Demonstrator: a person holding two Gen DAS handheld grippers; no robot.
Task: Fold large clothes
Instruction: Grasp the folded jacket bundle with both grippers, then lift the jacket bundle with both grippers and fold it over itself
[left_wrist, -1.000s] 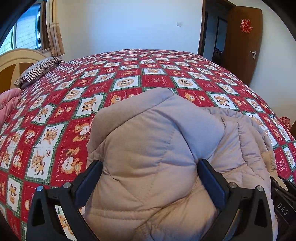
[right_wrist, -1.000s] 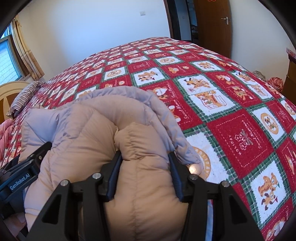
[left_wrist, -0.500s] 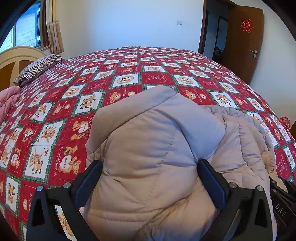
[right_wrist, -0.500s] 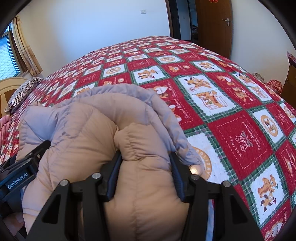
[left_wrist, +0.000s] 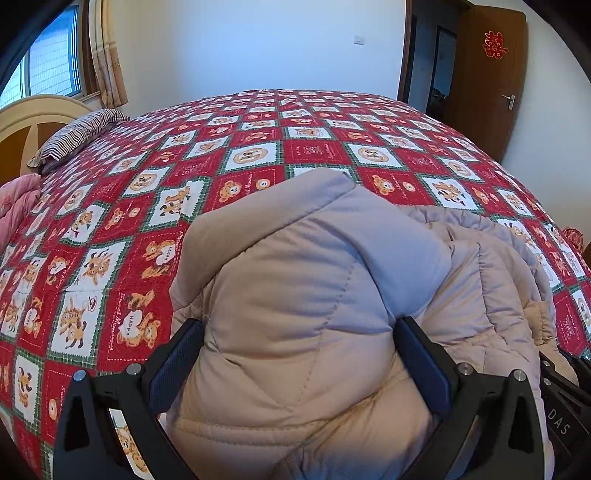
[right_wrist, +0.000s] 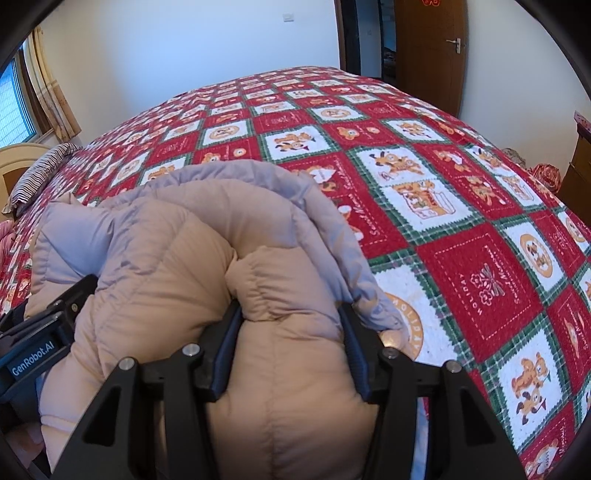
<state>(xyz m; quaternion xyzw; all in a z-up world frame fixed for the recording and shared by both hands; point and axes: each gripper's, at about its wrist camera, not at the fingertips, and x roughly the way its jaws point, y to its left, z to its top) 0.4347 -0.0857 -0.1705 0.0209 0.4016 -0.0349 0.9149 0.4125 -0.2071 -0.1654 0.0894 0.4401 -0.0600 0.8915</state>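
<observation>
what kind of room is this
Almost certainly a bedroom in a home: a large bed under a red teddy-bear patchwork bedspread, a striped pillow against a curved headboard, plus a curtained window and a wooden door.

One jacket (left_wrist: 303, 314), one pillow (left_wrist: 74, 138), two grippers (left_wrist: 299, 358).

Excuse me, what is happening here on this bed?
A person is folding a puffy beige jacket on a bed with a red bear-print quilt, holding a gripper in each hand. The left gripper and the right gripper each clamp a thick bunch of the jacket. The jacket is bunched up, not yet folded flat.
</observation>
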